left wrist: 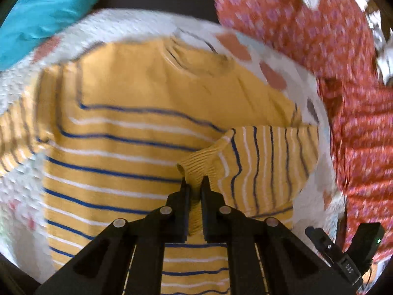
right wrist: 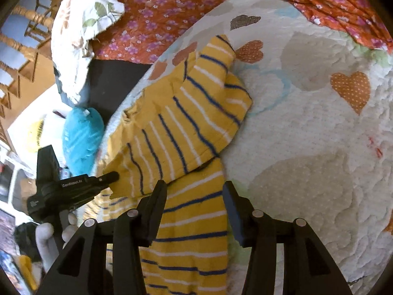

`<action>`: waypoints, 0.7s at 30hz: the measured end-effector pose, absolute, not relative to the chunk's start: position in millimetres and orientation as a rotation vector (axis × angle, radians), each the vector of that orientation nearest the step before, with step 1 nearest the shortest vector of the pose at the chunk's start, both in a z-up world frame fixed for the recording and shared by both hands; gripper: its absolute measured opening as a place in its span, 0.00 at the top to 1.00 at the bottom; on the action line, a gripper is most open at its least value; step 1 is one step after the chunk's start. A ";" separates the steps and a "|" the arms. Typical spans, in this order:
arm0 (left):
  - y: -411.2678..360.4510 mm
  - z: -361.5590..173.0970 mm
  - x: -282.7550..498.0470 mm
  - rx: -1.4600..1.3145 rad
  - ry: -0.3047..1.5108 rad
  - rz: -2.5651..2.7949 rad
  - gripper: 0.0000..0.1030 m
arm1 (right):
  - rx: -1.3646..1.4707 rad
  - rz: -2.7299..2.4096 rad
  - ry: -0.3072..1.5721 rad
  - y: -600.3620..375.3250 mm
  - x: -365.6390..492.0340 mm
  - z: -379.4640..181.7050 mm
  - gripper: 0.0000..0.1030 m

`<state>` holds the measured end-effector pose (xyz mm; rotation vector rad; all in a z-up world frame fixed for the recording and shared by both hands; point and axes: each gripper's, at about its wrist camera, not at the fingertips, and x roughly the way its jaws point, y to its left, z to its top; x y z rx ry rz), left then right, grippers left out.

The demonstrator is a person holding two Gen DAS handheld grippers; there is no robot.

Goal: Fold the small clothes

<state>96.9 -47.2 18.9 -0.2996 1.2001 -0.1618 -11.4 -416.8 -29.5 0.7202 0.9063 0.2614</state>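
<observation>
On the heart-print quilt [right wrist: 307,127], the yellow striped sweater [left wrist: 137,113] lies flat; left gripper [left wrist: 195,183] pinches its sleeve cuff [left wrist: 196,167], right gripper [right wrist: 194,189] spread, holding nothing. Sleeve-fold step; next, lay it across the chest.

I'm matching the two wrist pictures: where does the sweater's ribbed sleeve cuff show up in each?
Left wrist: ribbed cuff low centre, pinched between the left gripper fingers.
Right wrist: the cuff itself cannot be made out; the folded sleeve lies centre-left, reaching the left gripper.
Shared landmark: the teal cushion.
</observation>
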 end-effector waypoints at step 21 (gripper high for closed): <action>86.2 -44.3 174.5 -0.209 1.239 0.152 0.91 | 0.595 0.336 0.947 -317.9 113.5 -15.3 0.42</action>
